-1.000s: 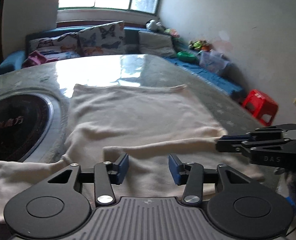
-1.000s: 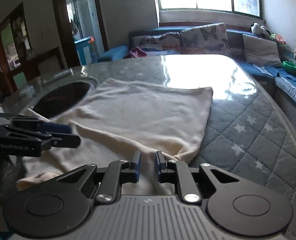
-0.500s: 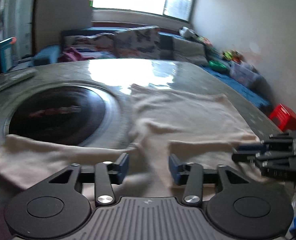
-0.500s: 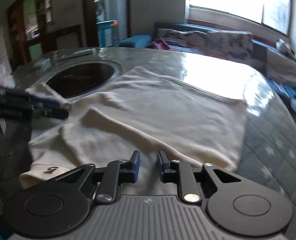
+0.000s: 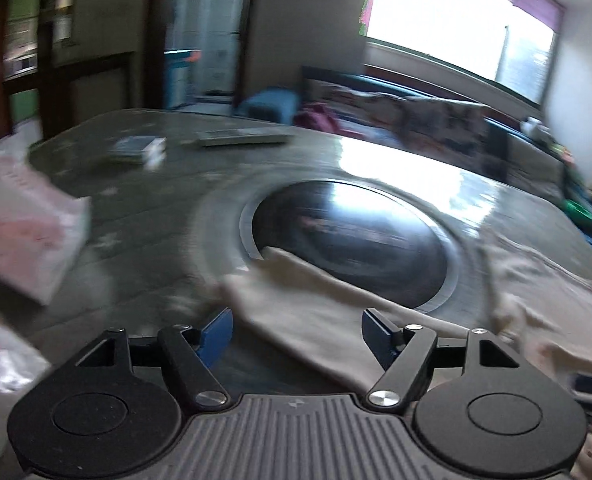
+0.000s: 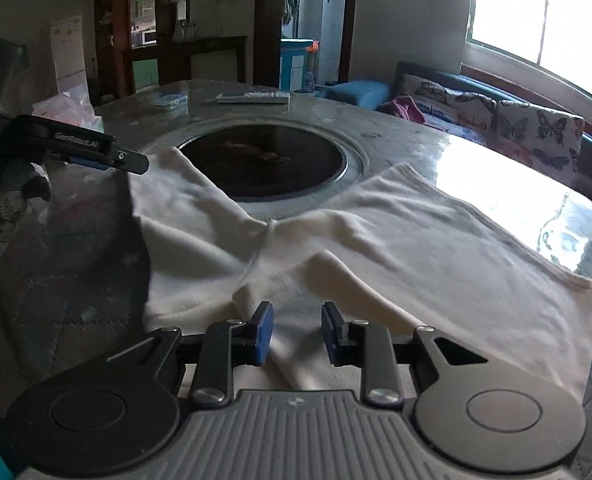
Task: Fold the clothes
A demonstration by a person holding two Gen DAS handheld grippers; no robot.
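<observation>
Left gripper (image 5: 297,332), jaws wide, above cream garment (image 5: 319,312)

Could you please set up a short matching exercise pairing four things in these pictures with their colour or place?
Things:
1. garment
2. cushion
3. black disc
4. left gripper

Descriptions:
A. printed with butterflies, on the sofa by the window
B. set into the middle of the table, ringed in metal
C. cream, spread flat, one sleeve lying over the disc's rim
D. open, blue-padded fingers on either side of a sleeve

Pairs: 1-C, 2-A, 3-B, 4-D
</observation>
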